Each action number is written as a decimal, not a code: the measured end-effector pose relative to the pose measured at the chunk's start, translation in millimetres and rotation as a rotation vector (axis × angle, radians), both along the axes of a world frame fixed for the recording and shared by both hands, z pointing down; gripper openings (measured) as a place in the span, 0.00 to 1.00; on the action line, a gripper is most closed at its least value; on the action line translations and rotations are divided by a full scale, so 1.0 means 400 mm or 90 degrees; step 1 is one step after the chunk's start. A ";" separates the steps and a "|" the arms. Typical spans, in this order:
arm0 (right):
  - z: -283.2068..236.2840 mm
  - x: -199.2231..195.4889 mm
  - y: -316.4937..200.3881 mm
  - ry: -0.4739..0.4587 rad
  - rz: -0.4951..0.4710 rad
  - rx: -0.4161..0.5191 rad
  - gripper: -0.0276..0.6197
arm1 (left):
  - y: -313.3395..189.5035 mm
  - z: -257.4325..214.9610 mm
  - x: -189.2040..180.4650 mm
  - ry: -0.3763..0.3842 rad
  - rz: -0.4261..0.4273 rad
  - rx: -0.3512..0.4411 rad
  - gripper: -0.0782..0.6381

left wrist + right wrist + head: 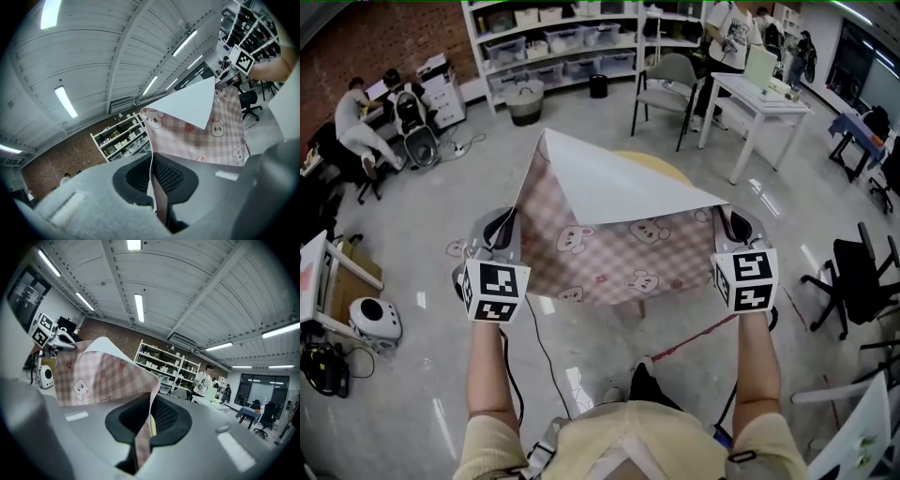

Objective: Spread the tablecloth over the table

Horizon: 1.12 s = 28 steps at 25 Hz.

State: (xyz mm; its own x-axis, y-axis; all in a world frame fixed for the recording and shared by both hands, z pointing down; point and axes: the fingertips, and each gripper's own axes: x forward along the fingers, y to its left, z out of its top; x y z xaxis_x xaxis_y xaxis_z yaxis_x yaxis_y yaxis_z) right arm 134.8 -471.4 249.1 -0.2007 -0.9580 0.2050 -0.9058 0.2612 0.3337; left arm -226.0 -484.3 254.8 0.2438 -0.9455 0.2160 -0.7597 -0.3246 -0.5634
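The person wears a pale yellow top (628,441) with short sleeves (487,441). The left gripper (508,225) and right gripper (727,223) each have a grey moulded body and a white cube (494,291) printed with black square markers (one on every visible face). Black pads (168,176) with a fine dotted texture line the jaws. A thin black cable (510,370) hangs from the left gripper.

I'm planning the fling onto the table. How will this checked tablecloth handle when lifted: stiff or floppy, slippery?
Probably floppy: the tablecloth sags between the left gripper and right gripper, one corner folded back. Its smooth white backing suggests a light, possibly slippery sheet.
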 end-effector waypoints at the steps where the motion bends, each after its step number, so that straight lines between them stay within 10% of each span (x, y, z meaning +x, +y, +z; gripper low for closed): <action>1: -0.003 -0.003 -0.023 0.001 0.000 0.001 0.05 | -0.022 -0.004 -0.003 -0.003 -0.002 0.003 0.12; 16: 0.035 0.073 -0.391 0.030 -0.023 -0.010 0.06 | -0.395 -0.007 0.102 -0.095 -0.049 -0.009 0.12; 24: 0.110 0.096 0.276 0.072 -0.028 0.035 0.06 | 0.207 0.067 0.148 -0.140 -0.040 -0.014 0.12; 28: 0.120 0.105 0.311 0.073 -0.022 0.037 0.06 | 0.229 0.066 0.158 -0.161 -0.039 -0.025 0.12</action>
State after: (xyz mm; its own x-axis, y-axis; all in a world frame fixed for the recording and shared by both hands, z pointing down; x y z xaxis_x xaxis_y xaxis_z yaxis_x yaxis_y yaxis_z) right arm 176.9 -347.1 297.2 -0.2117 -0.9618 0.1734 -0.8520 0.2686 0.4493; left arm -162.9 -392.5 281.2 0.1193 -0.9464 0.3002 -0.6155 -0.3078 -0.7256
